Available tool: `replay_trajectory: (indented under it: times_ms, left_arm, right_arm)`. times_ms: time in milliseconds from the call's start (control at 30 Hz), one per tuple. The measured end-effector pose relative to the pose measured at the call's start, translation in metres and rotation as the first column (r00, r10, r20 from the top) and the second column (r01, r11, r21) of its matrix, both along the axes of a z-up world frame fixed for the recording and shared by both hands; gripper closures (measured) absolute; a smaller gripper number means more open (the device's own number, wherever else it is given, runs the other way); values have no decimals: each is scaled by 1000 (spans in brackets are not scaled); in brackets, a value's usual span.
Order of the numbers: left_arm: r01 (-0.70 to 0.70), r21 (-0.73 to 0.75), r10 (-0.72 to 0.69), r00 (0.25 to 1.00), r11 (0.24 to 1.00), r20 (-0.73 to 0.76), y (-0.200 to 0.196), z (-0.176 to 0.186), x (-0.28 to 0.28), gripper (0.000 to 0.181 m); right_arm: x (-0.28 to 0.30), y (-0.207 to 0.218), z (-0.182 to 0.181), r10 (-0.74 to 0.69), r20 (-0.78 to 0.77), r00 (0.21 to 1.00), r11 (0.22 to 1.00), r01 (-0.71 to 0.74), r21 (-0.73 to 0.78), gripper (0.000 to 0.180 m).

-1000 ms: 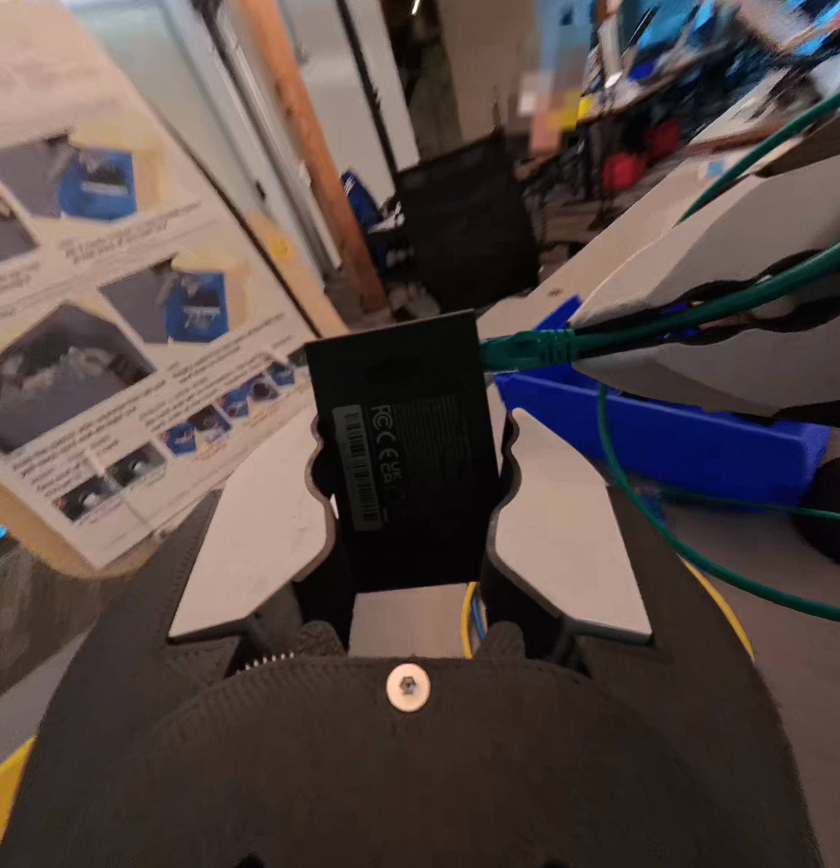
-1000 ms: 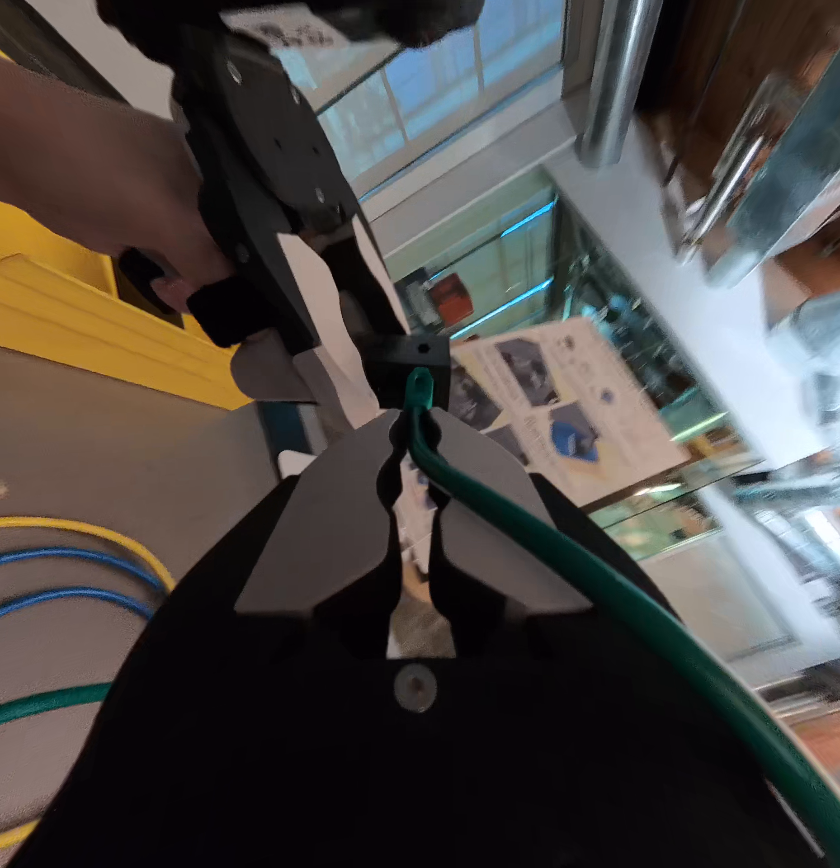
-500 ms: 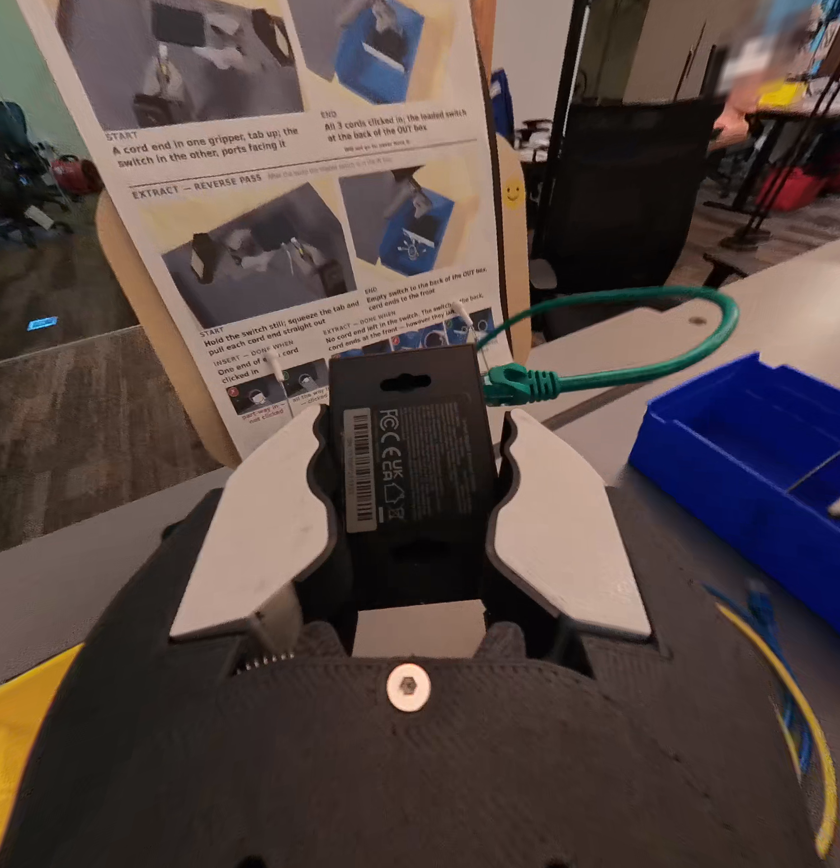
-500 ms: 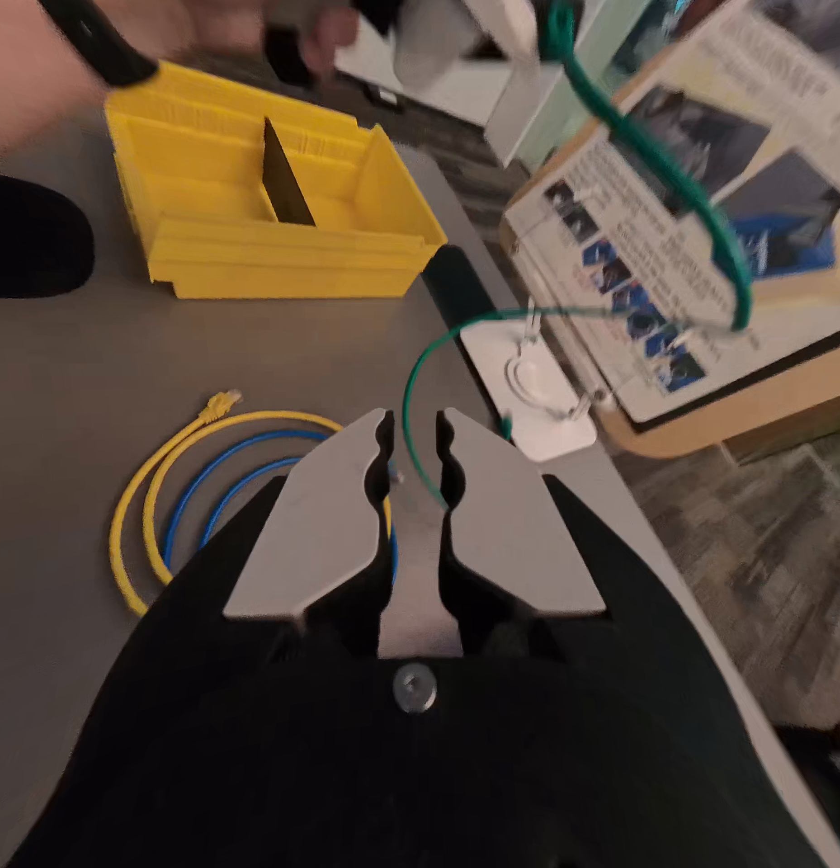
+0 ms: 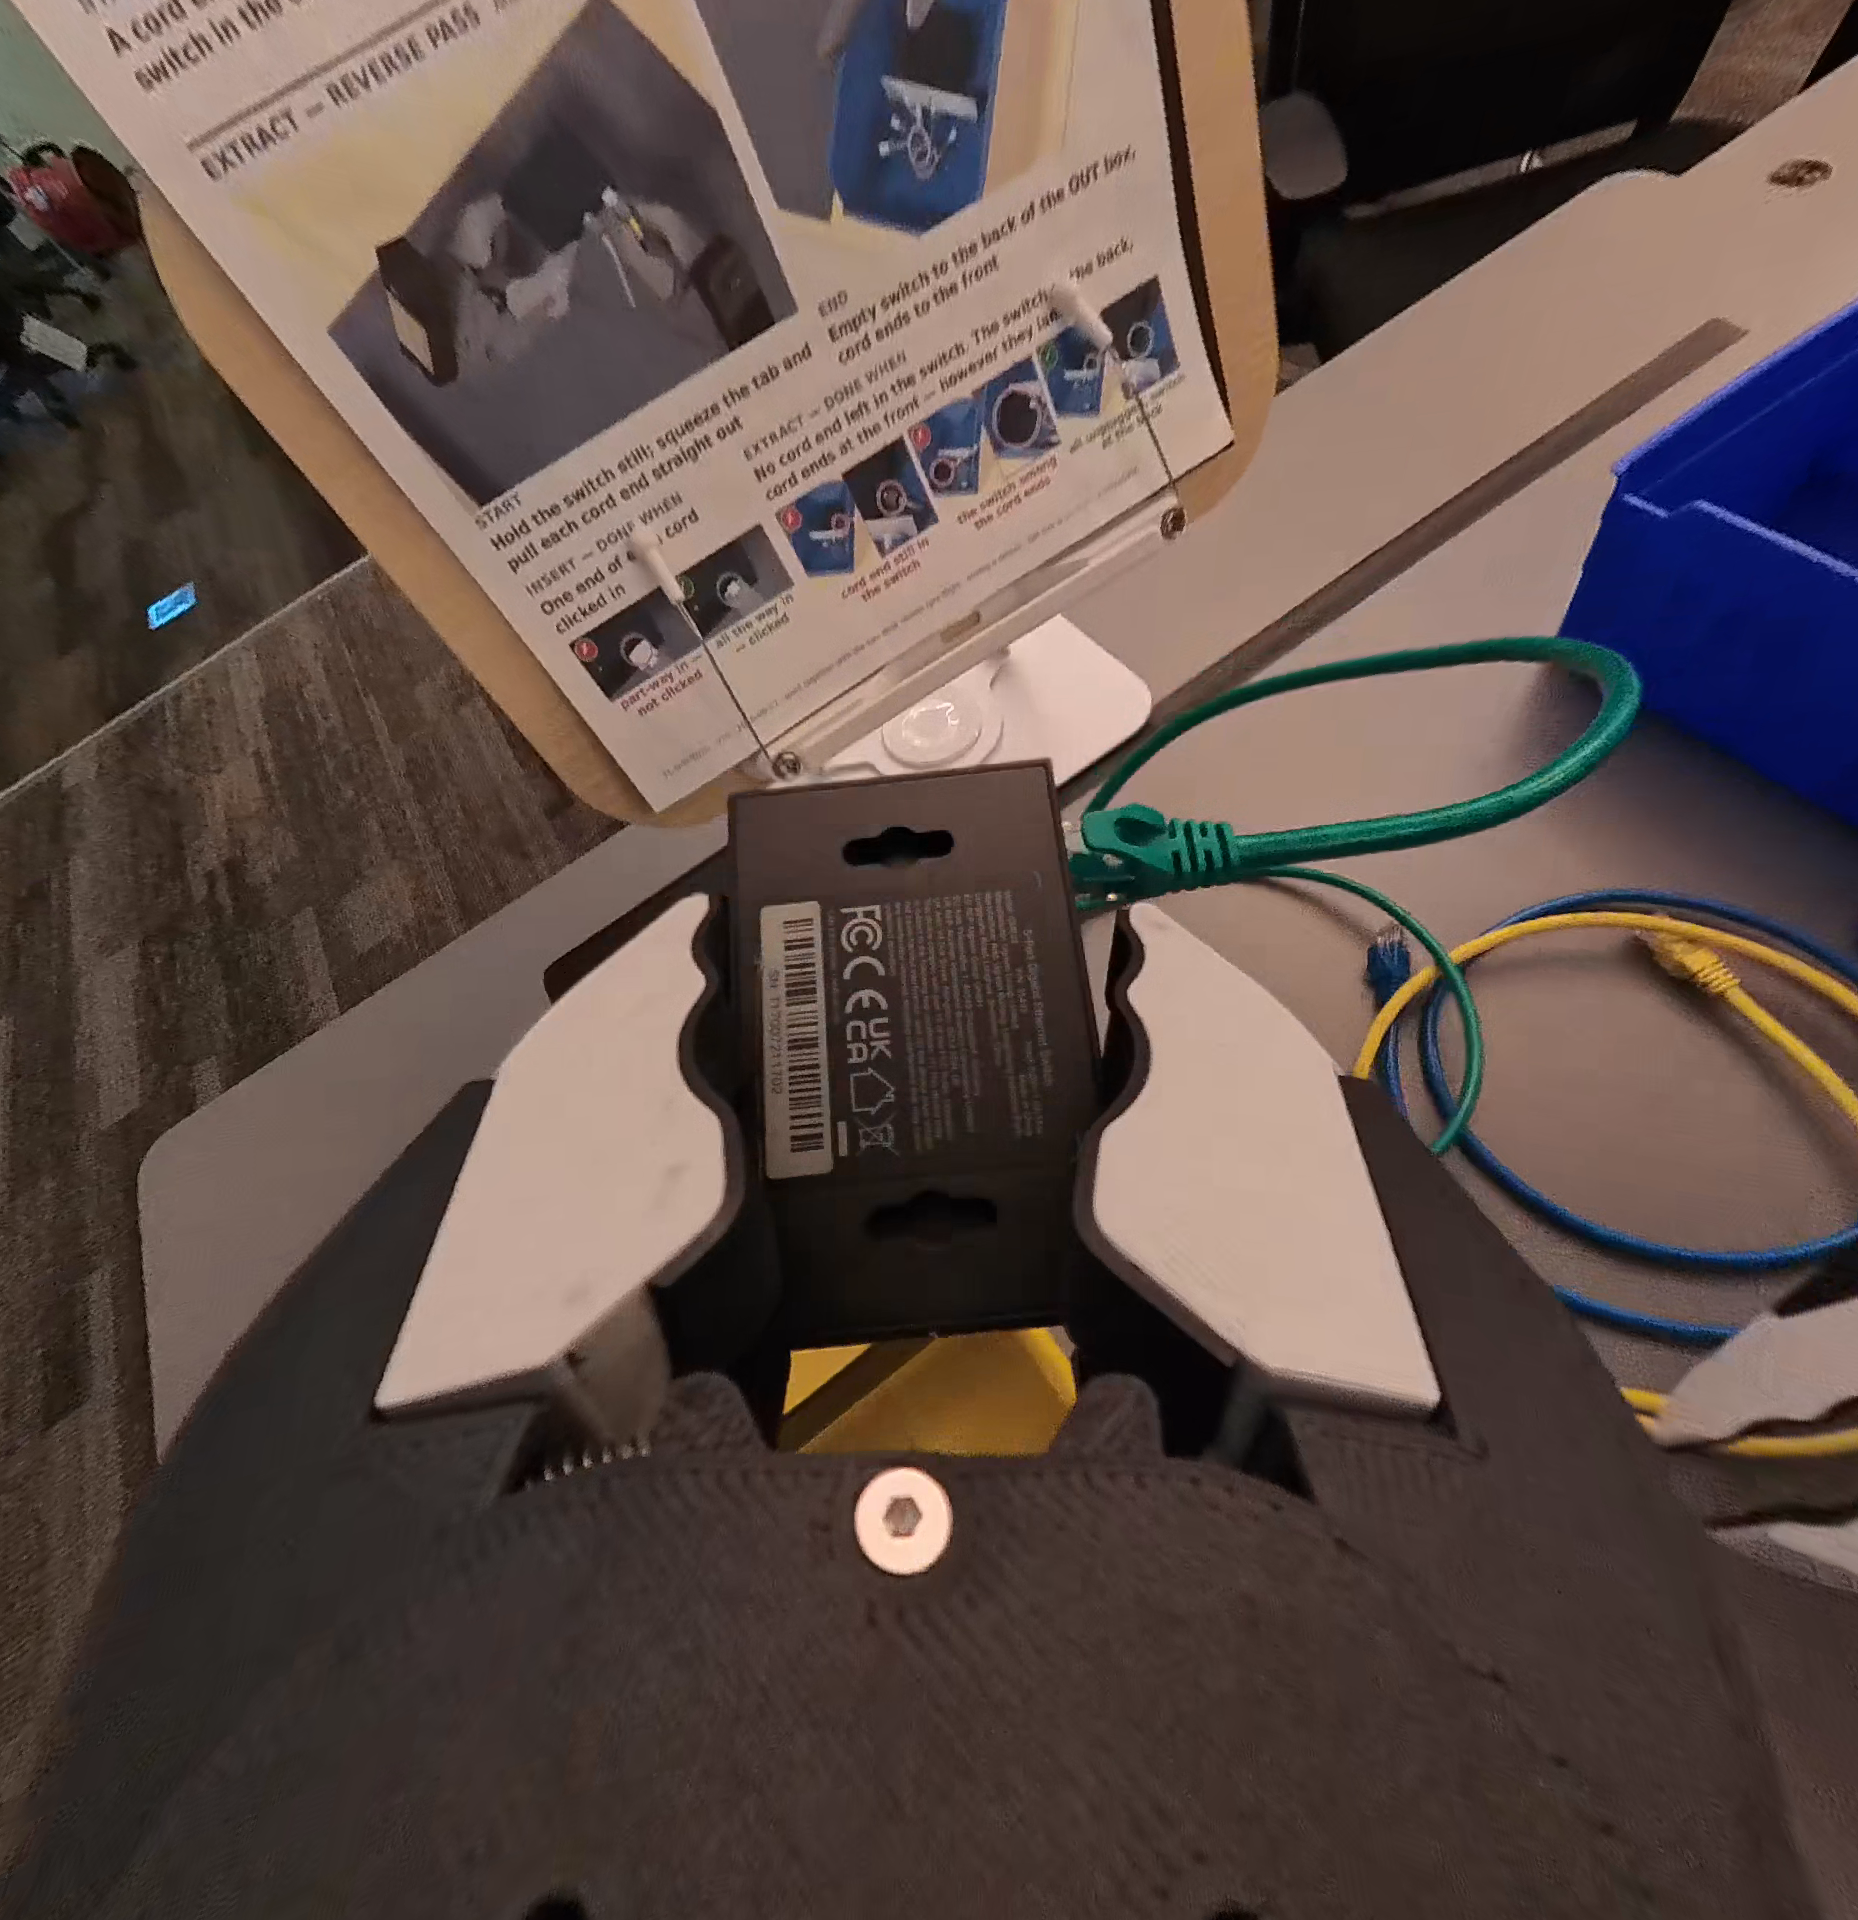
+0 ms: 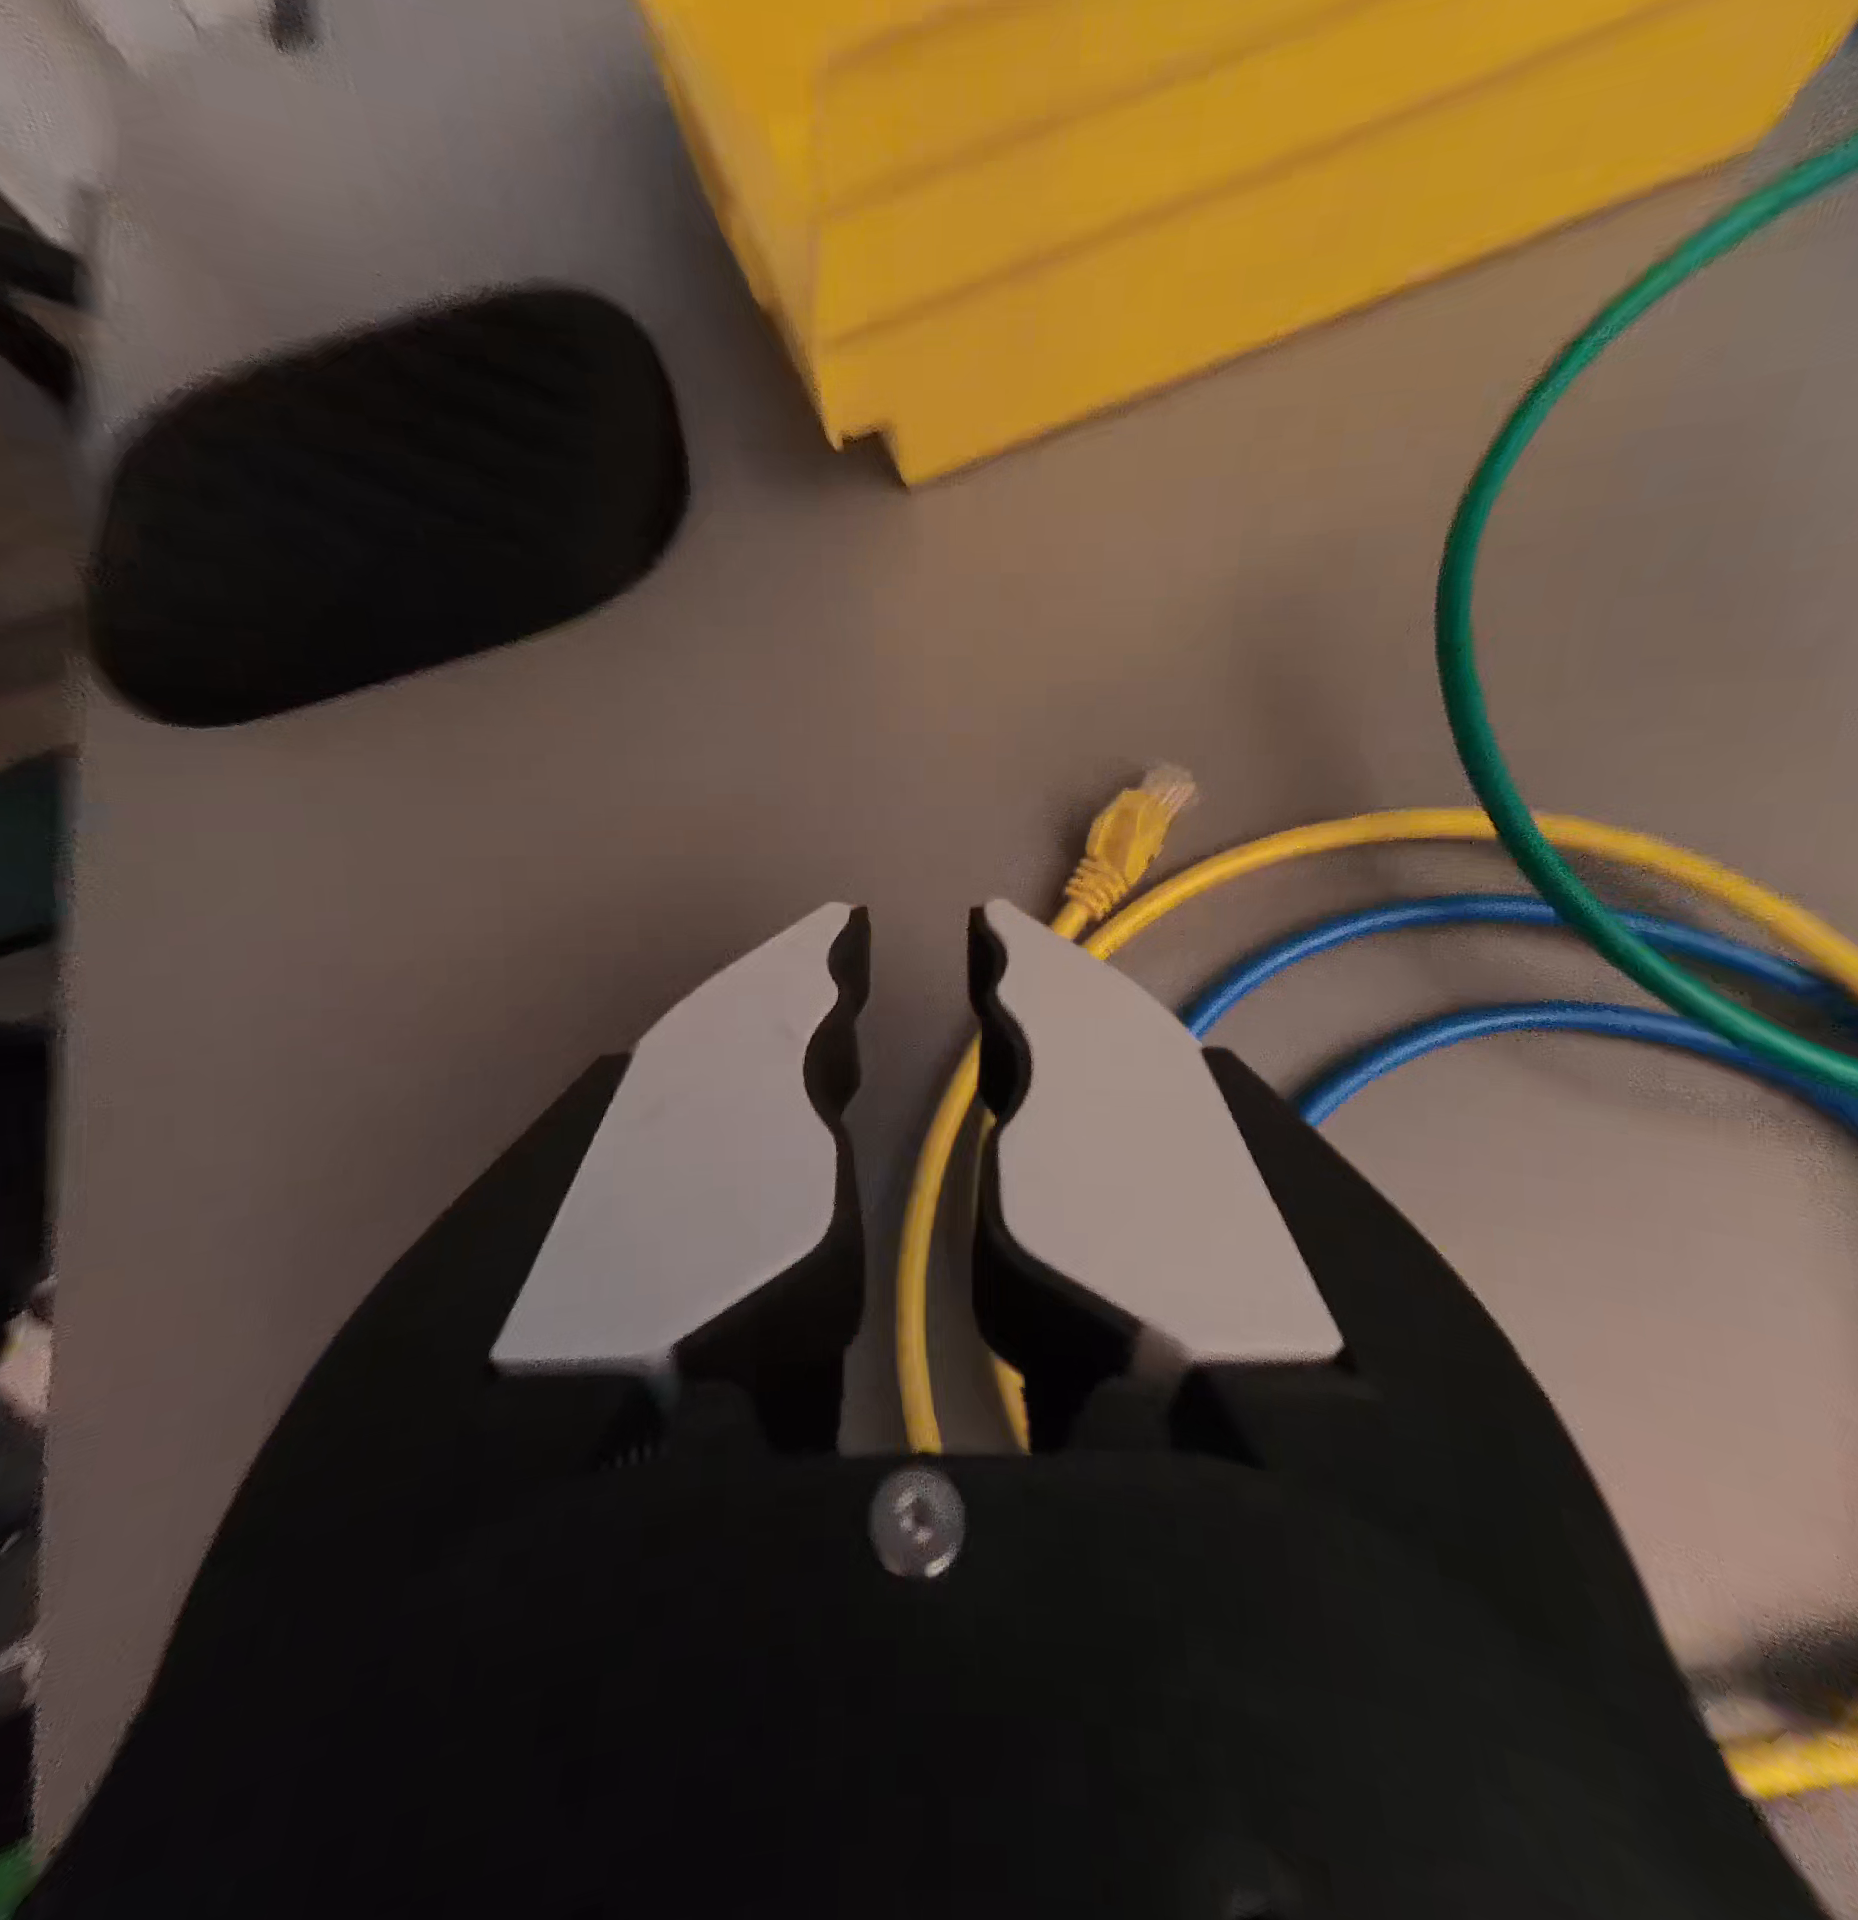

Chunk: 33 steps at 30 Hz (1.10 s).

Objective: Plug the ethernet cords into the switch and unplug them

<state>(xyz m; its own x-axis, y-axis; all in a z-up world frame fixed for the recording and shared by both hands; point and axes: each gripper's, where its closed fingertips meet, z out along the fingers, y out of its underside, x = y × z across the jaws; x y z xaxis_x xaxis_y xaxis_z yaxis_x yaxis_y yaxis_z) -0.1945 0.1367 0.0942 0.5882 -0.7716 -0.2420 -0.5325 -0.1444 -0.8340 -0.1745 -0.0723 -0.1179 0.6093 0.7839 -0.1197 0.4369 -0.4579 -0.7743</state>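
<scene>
My left gripper [image 5: 909,914] is shut on the black switch [image 5: 904,1060], held label side up above the table. A green cord's plug [image 5: 1143,847] sits in a port on the switch's right side, and its cable [image 5: 1527,790] loops down to the table. My right gripper [image 6: 918,914] is open and empty, low over the table. The yellow cord's plug [image 6: 1133,821] lies just beyond its right fingertip, and the yellow cable [image 6: 920,1247] runs under its gap. The blue cord [image 6: 1424,914] and green cable [image 6: 1476,623] lie to the right. The right gripper's fingers [image 5: 1777,1392] show in the left wrist view.
A yellow bin [image 6: 1164,208] stands beyond the right gripper, with a black oval object [image 6: 385,499] to its left. A blue bin [image 5: 1756,540] stands at the right. An instruction board on a white stand [image 5: 696,364] is behind the switch. The table edge [image 5: 281,1091] is at the left. My hands' fingertips stand some 30 cm from each other.
My right gripper let go of the green cord, leaving it plugged into the switch, and swung down over the yellow cord. My left gripper tilted down, still holding the switch.
</scene>
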Motion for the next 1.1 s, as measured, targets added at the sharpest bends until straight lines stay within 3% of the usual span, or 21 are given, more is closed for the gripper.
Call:
replay_trajectory:
  times_ms: [133, 200, 300, 433, 533, 633, 833, 1100]
  left_arm:
    - [9, -23, -9, 999, 1000, -32, -1, -9, -4, 114]
    - [26, -41, -27, 999, 999, -27, -5, -15, -2, 114]
    - [34, -53, -35, 999, 998, -32, -7, -25, 1, 114]
    - [59, -106, -65, 997, 993, -48, -12, -43, 9, 114]
    - [75, -166, -92, 991, 983, -95, -28, -67, 16, 114]
    - [69, -232, -109, 980, 970, -164, -57, -100, 27, 114]
    - [43, -352, -120, 972, 935, -201, -124, -175, 55, 114]
    - [-34, -470, -34, 990, 882, -135, -135, -238, 48, 113]
  right_arm:
    - [9, 31, -37, -188, 198, 962, 982, 181, 51, 161]
    - [8, 43, -31, -244, 168, 955, 969, 232, 87, 160]
    - [2, 50, -40, -278, 155, 948, 959, 283, -11, 162]
    - [0, 43, -40, -251, 209, 945, 967, 256, 6, 166]
    - [-15, 2, -24, -146, 68, 987, 988, 150, -47, 167]
    - [-10, -44, 19, -77, -125, 989, 997, 77, -6, 167]
    - [48, -118, 90, -40, -448, 893, 992, 88, 86, 167]
    - [71, -169, 72, -65, -565, 823, 994, 104, 37, 167]
